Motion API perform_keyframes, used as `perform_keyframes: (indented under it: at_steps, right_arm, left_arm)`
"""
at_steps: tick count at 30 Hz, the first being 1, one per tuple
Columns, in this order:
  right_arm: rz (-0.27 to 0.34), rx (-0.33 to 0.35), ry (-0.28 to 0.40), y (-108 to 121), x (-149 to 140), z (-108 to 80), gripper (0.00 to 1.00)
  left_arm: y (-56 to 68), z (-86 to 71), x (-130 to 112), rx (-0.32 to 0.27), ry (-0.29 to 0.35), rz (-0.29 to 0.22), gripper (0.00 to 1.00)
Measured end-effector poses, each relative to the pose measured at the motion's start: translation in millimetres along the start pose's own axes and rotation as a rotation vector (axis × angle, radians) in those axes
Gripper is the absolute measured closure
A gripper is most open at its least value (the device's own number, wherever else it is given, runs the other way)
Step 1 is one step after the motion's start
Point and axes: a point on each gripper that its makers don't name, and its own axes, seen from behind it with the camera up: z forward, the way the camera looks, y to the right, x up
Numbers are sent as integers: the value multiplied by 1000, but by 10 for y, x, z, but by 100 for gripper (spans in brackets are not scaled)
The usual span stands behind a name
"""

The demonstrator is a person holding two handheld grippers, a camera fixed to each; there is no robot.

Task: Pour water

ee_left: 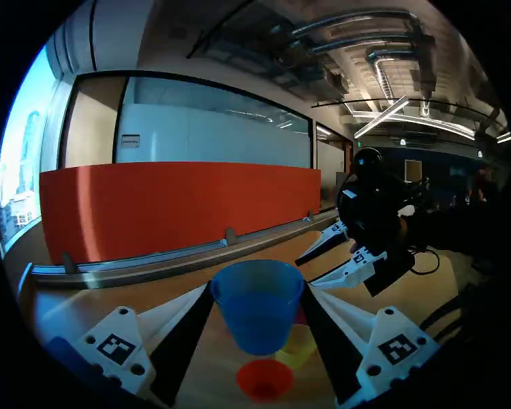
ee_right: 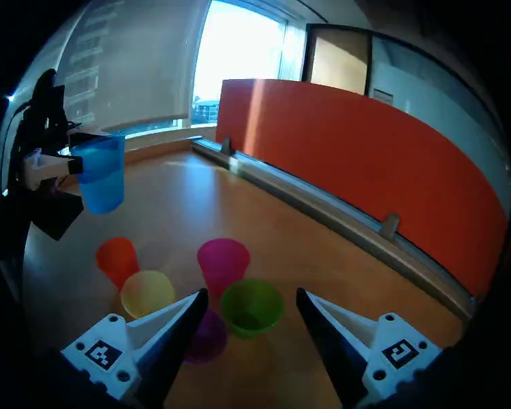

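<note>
A translucent blue cup (ee_left: 257, 310) with water in its lower half stands upright between the fingers of my left gripper (ee_left: 257, 290), which is shut on it. It hangs above the table, over an orange cup (ee_left: 264, 378) and a yellow cup (ee_left: 298, 344). In the right gripper view the blue cup (ee_right: 100, 174) is up at the far left, held in the left gripper (ee_right: 78, 165). My right gripper (ee_right: 251, 300) is open, and a green cup (ee_right: 251, 307) shows between its fingertips, touching neither. The right gripper (ee_left: 304, 273) also appears farther off in the left gripper view.
On the wooden table (ee_right: 187, 204) stand a magenta cup (ee_right: 223, 262), a purple cup (ee_right: 206, 335), a yellow cup (ee_right: 146, 292) and an orange cup (ee_right: 117, 259). A metal rail (ee_right: 323, 204) and an orange partition (ee_right: 364, 150) bound the table's far side.
</note>
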Motion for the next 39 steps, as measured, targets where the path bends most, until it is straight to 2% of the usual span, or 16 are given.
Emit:
perform_keyframes:
  at_steps: [6, 17, 26, 33, 39]
  right_arm:
    - [1, 17, -36, -40, 2, 111, 0]
    - [6, 5, -106, -9, -143, 310, 0]
    - [23, 3, -133, 1, -194, 412, 0]
    - [50, 10, -154, -2, -230, 461, 0]
    - [50, 12, -186, -25, -267, 497, 0]
  left_arm:
    - [-13, -68, -45, 8, -9, 12, 12]
    - [-28, -136, -184, 18, -32, 45, 12]
    - [-3, -123, -199, 10, -30, 44, 12]
    - [-22, -115, -242, 13, -34, 44, 12]
    - [-54, -123, -261, 18, -32, 39, 12]
